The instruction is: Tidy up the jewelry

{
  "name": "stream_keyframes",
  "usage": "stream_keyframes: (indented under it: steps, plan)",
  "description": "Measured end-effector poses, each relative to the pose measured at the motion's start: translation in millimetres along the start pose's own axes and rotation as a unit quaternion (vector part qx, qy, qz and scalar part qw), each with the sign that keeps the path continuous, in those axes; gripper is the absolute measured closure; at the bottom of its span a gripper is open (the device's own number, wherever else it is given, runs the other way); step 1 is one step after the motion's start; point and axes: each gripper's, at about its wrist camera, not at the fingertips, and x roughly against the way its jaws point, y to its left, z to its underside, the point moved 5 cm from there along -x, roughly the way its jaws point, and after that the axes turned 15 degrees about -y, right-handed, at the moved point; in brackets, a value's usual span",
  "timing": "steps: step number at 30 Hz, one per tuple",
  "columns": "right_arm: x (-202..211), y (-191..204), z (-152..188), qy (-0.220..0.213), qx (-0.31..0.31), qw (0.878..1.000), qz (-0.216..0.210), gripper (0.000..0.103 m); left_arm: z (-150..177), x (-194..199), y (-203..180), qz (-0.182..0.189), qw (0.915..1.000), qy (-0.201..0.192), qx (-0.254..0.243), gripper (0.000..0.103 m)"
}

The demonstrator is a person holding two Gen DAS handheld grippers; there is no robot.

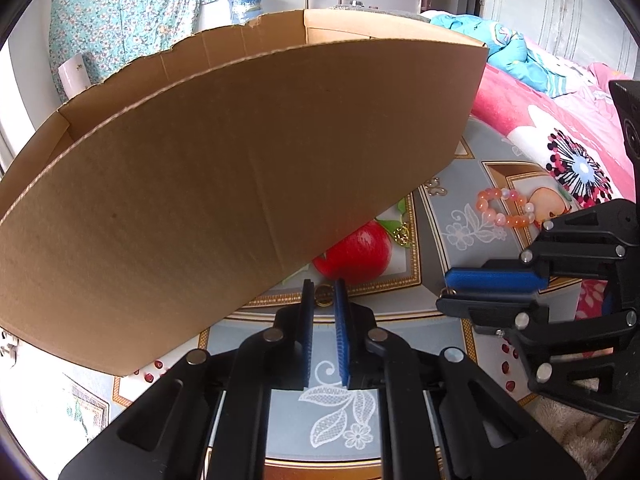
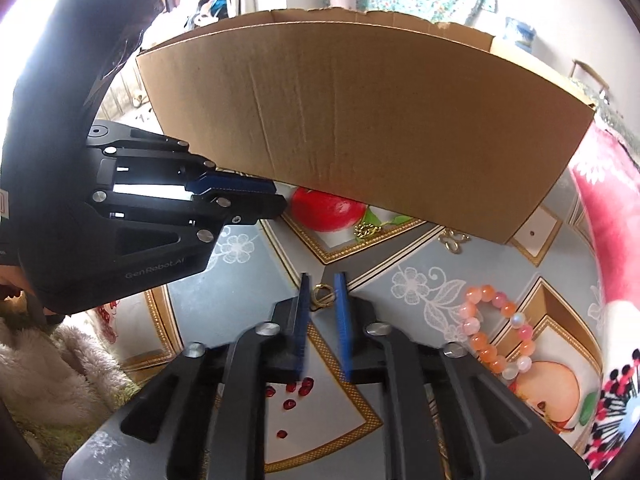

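Both hand-held grippers are pinching small gold rings, it seems: the left on one ring, the right on another ring, above the worktop beside a cardboard box.

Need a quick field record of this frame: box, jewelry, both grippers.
box: cardboard box, open top, on printed tablecloth
bracelet: orange-pink bead bracelet, on the cloth, apart from box
loose gold: chain by box's near edge
left gripper: fingers closed on small gold ring
right gripper: fingers closed on another gold ring
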Motion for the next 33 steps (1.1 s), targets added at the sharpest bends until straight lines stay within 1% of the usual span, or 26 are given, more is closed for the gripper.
stream_keyframes:
  steps: [7,17,33]
  plan:
    - [1.6,-2.4,0.1,-0.004,-0.018,1.0,0.001,0.095,0.2,0.3,0.9,0.002,1.0,-0.001,0.003,0.094]
    - [2.0,-17.3,-1.4,-0.008,-0.035,0.999,0.001,0.095,-0.5,1.2,0.8,0.002,1.0,0.0,0.002,0.094]
    - [17.5,-13.2,-5.8,-0.024,-0.046,0.999,0.009,0.095,-5.0,10.7,0.7,0.003,1.0,-0.005,0.003,0.094]
